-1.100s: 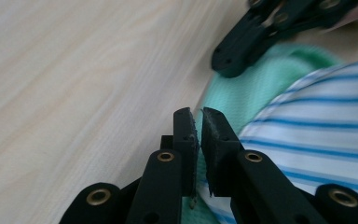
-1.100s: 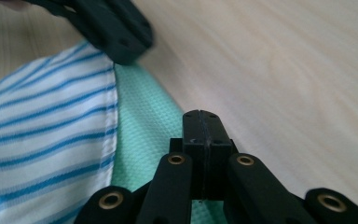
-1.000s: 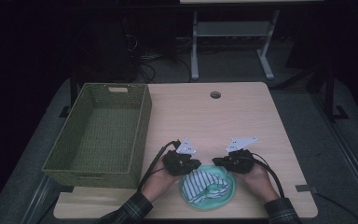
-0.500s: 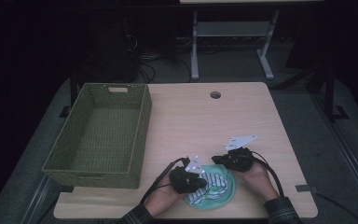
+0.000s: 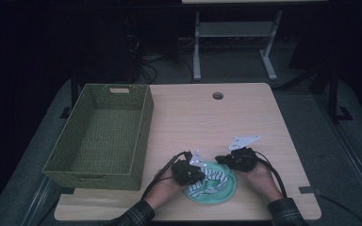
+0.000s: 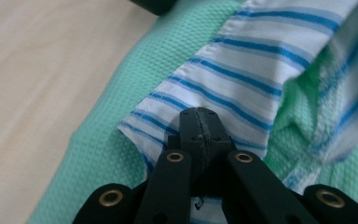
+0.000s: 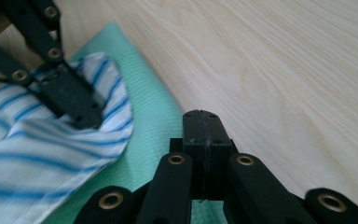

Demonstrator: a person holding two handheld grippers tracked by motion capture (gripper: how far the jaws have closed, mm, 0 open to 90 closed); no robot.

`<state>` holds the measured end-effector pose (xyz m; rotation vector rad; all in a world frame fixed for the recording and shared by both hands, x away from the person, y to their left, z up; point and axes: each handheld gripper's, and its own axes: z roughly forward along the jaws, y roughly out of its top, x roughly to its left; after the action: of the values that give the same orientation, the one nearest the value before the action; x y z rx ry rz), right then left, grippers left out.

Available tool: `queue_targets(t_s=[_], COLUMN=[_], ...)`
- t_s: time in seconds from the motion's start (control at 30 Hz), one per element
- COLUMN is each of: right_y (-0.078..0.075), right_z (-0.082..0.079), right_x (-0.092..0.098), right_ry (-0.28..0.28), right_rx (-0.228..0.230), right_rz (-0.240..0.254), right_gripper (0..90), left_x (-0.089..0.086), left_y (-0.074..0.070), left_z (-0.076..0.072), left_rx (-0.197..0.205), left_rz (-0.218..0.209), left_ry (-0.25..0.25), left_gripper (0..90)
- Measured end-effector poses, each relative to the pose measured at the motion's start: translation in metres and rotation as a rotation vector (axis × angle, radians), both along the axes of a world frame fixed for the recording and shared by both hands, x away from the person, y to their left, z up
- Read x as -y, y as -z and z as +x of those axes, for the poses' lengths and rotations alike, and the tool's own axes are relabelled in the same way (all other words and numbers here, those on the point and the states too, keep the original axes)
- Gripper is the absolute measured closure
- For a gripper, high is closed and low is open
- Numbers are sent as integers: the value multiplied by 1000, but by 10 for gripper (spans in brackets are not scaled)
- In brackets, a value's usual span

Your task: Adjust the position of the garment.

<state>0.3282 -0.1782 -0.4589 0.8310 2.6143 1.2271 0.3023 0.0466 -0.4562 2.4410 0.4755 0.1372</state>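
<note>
My left gripper [image 6: 199, 122] is clamped on an edge of the blue-striped white cloth [image 6: 256, 74], which lies on the green cloth [image 5: 226, 188] at the table's [image 5: 217, 122] near edge. My right gripper [image 7: 203, 127] is pressed closed over the green cloth's edge, though I cannot tell whether it holds it; the woven basket [image 5: 99, 136] sits to the left

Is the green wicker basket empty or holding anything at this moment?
Empty. The high view shows the basket's bare woven bottom; the striped cloth lies outside it on the table.

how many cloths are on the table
2: a green cloth flat at the near edge, and a striped cloth on it, pinched by the left tool. More could hide underneath.
</note>
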Motion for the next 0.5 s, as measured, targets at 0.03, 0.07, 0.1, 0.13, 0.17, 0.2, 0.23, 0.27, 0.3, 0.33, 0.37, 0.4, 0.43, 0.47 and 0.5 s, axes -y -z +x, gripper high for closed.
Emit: queue_targets(t_s=[0.03,0.07,0.1,0.13,0.17,0.2,0.23,0.27,0.3,0.33,0.37,0.4,0.43,0.47,0.5], right_y=[0,0,0,0,0,1,1,1,2,2,3,3,2,2,2], right_z=[1,2,3,5,6,8,9,10,12,13,15,16,17,18,18], right_x=[1,2,2,4,4,6,6,7,7,8,9,9,10,11,12], right_ry=[-2,6,10,14,21,29,36,44,53,59,64,77,84,91,101], right_rx=[8,4,8,15,9,10,9,10,9,12,22,24,32,40,39], right_rz=[-1,-1,1,6,9,20,22,21,24,27,29,31,32,36,41], right_gripper=[900,900,900,900,900,900,900,900,900,900,900,900,900,900,900], left_x=[0,1,1,1,2,2,2,2,2,2,3,2,2,1,0], left_y=[0,0,0,0,0,0,0,0,0,0,-1,-1,-2,-3,-5], left_z=[3,6,10,13,17,19,23,26,29,31,34,34,35,34,32], left_rx=[5,7,5,6,10,11,14,15,15,17,16,17,17,17,21], left_rz=[5,7,7,6,9,8,10,8,10,9,4,-1,-7,-10,-14], left_ry=[1,-4,-7,-5,-8,-14,-17,-19,-20,-22,-22,-21,-19,-19,-17], left_gripper=[893,894,894,893,893,893,893,893,893,893,893,892,892,891,890])
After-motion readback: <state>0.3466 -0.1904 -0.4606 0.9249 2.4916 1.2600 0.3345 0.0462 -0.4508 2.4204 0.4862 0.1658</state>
